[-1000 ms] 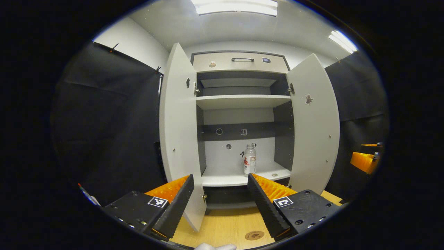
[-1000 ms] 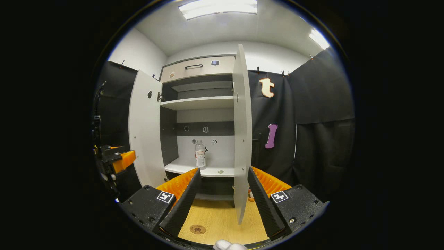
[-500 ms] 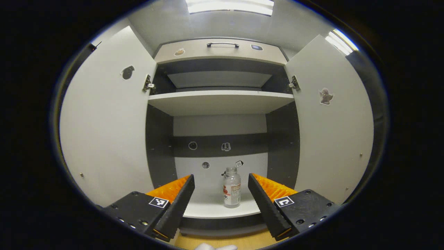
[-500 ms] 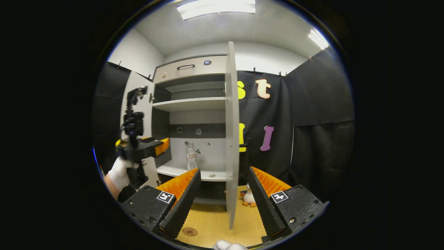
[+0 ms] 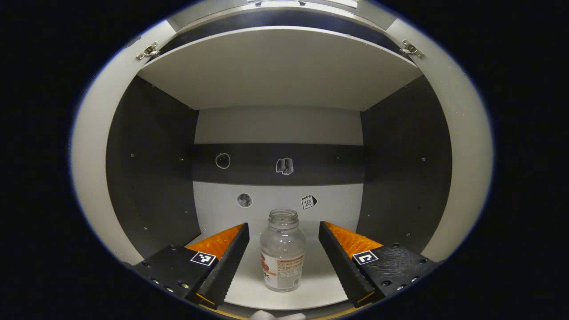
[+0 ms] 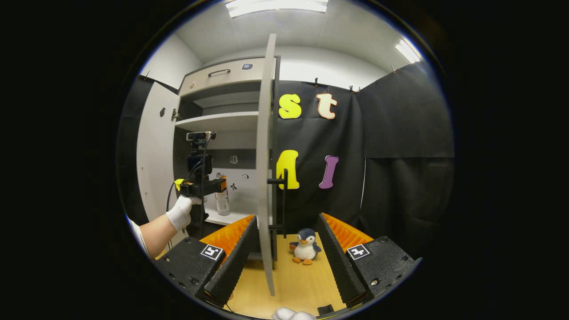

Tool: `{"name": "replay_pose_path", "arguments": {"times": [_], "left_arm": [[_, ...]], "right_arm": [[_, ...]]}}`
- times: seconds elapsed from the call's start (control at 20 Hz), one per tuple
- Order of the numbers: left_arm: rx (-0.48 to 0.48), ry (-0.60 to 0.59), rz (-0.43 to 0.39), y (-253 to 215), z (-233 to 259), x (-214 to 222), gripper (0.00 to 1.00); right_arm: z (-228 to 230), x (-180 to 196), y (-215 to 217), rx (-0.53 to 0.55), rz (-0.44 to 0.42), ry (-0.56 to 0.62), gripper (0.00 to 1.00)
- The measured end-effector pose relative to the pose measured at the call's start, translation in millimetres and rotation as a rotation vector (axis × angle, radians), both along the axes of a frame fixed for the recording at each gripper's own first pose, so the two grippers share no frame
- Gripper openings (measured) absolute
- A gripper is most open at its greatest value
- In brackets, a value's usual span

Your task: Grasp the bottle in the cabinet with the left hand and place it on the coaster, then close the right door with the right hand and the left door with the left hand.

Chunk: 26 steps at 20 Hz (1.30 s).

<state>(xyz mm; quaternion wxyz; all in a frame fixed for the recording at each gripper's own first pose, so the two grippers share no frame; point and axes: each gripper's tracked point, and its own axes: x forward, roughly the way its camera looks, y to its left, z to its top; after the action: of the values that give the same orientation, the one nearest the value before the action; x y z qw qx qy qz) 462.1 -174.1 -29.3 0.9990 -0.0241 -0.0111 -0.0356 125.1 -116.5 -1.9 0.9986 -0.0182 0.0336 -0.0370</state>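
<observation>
Upright, the clear capless bottle (image 5: 282, 251) stands between the left gripper (image 5: 283, 253) fingers

A toy penguin (image 6: 305, 247) stands upright on the wooden floor (image 6: 306, 286).

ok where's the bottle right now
In the left gripper view the bottle stands upright on the cabinet's lower shelf, between the open left gripper fingers, untouched.

bottle (image 5: 282, 253) on cabinet shelf (image 5: 311, 284), between left tool's (image 5: 282, 262) fingers
</observation>
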Motion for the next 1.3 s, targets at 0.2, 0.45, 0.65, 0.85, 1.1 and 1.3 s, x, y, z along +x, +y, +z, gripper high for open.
{"name": "replay_pose_path", "arguments": {"times": [0.2,0.45,0.65,0.85,1.1,1.3], "left_arm": [[0.026,-0.003,0.031,4.6,-11.1,19.6,0.96],[0.045,0.043,0.029,2.9,-27.5,36.1,0.9],[0.05,0.015,0.026,7.3,-9.3,8.8,0.76],[0.066,-0.048,-0.003,12.9,26.3,-54.8,0.76],[0.065,-0.059,-0.063,17.3,26.6,-150.5,0.76],[0.036,-0.047,-0.09,14.7,-7.5,-220.5,0.76]], "right_arm": [[-1.6,8.9,-2.4,0.005,0.019,0.003,0.84],[-4.1,14.3,1.0,0.003,0.043,0.012,0.84],[1.0,9.0,3.4,0.016,0.046,-0.005,0.84],[1.2,2.2,8.6,0.016,0.041,-0.024,0.83],[-11.9,-12.9,9.6,0.027,0.017,-0.015,0.83],[-29.0,-31.8,6.1,0.04,-0.002,-0.001,0.83]]}}
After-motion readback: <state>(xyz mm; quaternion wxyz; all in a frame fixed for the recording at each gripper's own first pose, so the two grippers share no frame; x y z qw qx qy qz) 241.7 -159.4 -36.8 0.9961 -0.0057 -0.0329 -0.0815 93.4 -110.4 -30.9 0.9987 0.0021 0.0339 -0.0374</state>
